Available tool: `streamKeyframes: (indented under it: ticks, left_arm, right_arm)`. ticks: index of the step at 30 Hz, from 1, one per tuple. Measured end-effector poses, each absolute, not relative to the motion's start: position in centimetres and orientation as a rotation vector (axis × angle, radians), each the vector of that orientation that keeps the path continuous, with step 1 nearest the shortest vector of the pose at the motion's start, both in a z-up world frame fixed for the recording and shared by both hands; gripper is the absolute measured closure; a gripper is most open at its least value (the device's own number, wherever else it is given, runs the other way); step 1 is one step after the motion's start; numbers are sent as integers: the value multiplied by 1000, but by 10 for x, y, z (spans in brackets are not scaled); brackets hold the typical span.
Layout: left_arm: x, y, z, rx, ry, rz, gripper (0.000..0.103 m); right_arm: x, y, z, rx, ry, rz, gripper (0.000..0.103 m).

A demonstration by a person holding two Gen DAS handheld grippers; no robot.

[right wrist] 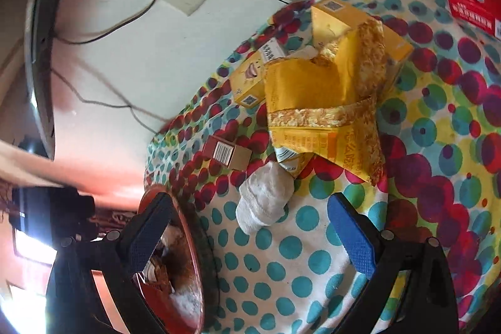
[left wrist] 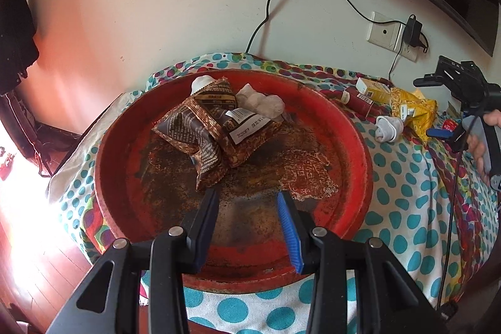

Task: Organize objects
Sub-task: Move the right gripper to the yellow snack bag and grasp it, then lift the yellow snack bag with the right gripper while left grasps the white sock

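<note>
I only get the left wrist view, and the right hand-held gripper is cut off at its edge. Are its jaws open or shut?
Observer: The right hand-held gripper is open wide, with nothing between its fingers.
Operator: What is it aimed at?
Observer: The rolled white sock lies on the spotted cloth just ahead of the gap, roughly centred between the two fingers and not touching either one.
Operator: Anything beyond the yellow packets that I can't make out?
Observer: Yes, a red carton with white print lies flat on the cloth past the yellow packet.
</note>
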State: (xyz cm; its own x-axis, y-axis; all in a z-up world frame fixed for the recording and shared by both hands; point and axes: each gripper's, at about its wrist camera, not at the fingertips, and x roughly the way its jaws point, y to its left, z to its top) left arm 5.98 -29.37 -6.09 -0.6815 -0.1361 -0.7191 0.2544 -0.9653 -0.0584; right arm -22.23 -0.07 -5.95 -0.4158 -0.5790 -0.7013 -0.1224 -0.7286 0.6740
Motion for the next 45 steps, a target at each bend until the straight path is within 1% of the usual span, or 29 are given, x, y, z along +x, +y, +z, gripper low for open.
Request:
streamKeyframes:
  ticks: [6,9,11,14,16,18,19,21,22,24,28,33,35,36,38,41,45]
  left_arm:
    - [60,-297,-63,1140,247,-2688,63]
    - [59,-299,-66,1151,253,-2676,63]
    - [58,-301,-67,1158,264,-2670,63]
    - [57,-300,-69,1166,275,-2673,63]
    - [56,-298,-70,1167,269,-2672,63]
    - [55,-296,-71,1178,268,-2675,63]
    - [55,-295,-71,1178,261,-2675,63]
    - [54,-291,-71,1180,231,-2678,63]
    - [54,-288,-70,1178,218,-2679,63]
    - [53,-283,-69,1181,194,-2690,63]
    - [52,-271,-60,1160,183,-2745,63]
    - [29,-250,-46,1189,186,-2803,63]
    - [13,-237,-41,1211,176,-2839,62]
    - [3,-230,-39,1230,174,-2859,58]
    - [-18,-215,-37,1279,175,-2891,55]
    - [-52,-189,-39,1370,144,-2941,55]
    - [-100,-155,-48,1504,45,-2951,54]
  right_arm:
    - [-250,11,-82,1542,-1174,-2340,4]
    - [-256,24,-81,1473,-1249,-2453,4]
    - [-260,33,-79,1444,-1258,-2528,4]
    - [-270,41,-80,1456,-1209,-2569,4]
    - [-276,43,-81,1471,-1140,-2584,8]
    - [-284,47,-82,1503,-1030,-2580,20]
    - [-285,46,-82,1506,-971,-2580,21]
    - [-286,44,-83,1501,-856,-2558,30]
    - [-285,42,-83,1492,-808,-2550,31]
    - [-282,40,-82,1470,-735,-2527,41]
    - [-273,36,-80,1446,-563,-2536,42]
    - [-262,44,-80,1414,-462,-2518,43]
    - [-256,49,-79,1409,-422,-2512,43]
    - [-252,52,-79,1405,-386,-2515,43]
    - [-243,55,-78,1394,-309,-2513,43]
    - [-228,63,-78,1372,-229,-2495,43]
    - [-211,73,-80,1352,-103,-2488,43]
